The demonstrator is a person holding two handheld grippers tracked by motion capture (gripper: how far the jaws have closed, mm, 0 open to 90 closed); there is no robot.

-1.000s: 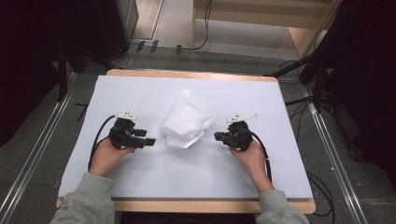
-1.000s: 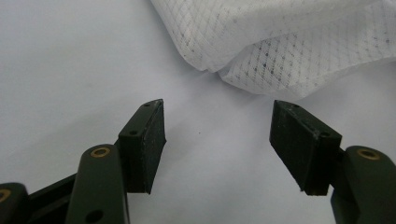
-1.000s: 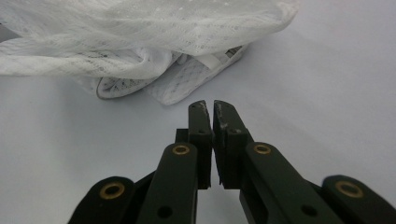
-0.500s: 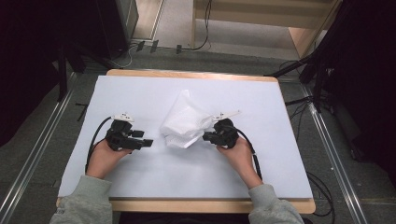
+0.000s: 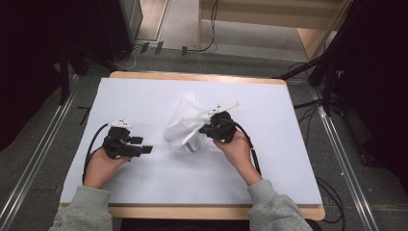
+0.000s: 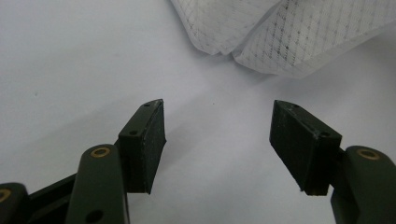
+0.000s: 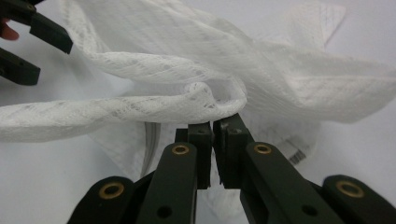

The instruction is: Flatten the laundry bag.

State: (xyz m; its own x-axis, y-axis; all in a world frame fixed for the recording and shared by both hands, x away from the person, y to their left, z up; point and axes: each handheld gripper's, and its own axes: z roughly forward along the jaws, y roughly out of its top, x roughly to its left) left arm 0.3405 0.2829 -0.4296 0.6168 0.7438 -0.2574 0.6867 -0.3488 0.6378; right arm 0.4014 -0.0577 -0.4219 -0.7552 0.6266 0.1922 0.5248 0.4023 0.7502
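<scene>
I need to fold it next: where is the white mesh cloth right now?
In the high view the white mesh cloth lies crumpled mid-table on the white sheet; the right hand-held gripper pinches its right edge, and the open left hand-held gripper sits just left.

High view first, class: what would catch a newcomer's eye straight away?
A crumpled white mesh cloth lies mid-table on the white sheet. The right gripper pinches a fold of it at its right edge, jaws shut. The left gripper waits open to the cloth's left, apart from it.
</scene>
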